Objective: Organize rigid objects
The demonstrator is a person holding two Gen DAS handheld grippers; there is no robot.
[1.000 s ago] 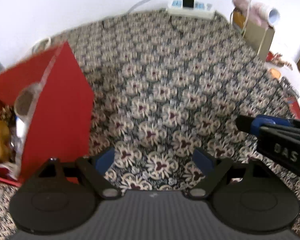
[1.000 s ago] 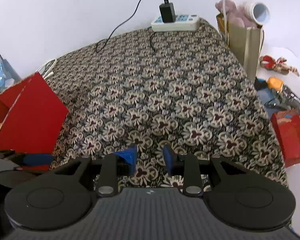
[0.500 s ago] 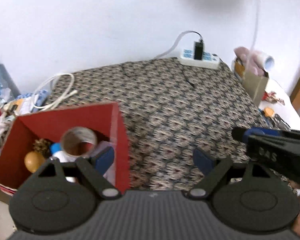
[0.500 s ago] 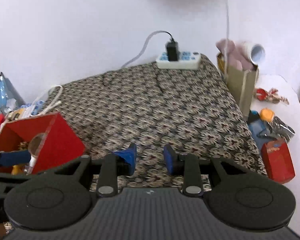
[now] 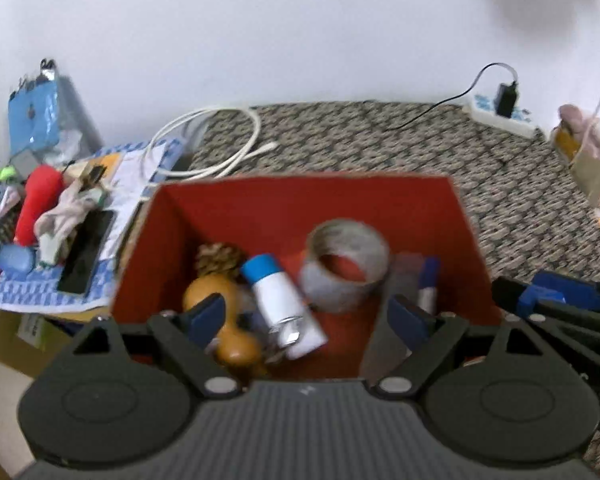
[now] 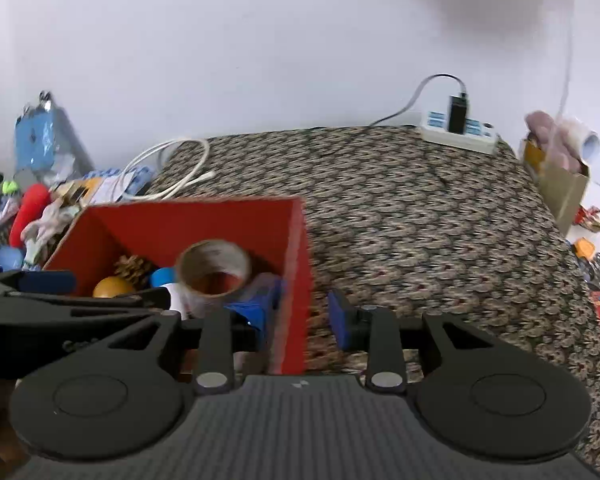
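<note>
left gripper (image 5: pixel 306 318): fingers apart, empty, above red box (image 5: pixel 300 196) | right gripper (image 6: pixel 300 314): apart, straddling box wall | risk: closing may tip box, spilling tape roll (image 5: pixel 346 266)

Tape roll (image 5: pixel 347 264), bottle (image 5: pixel 281 303) inside red box (image 5: pixel 300 200)
</note>
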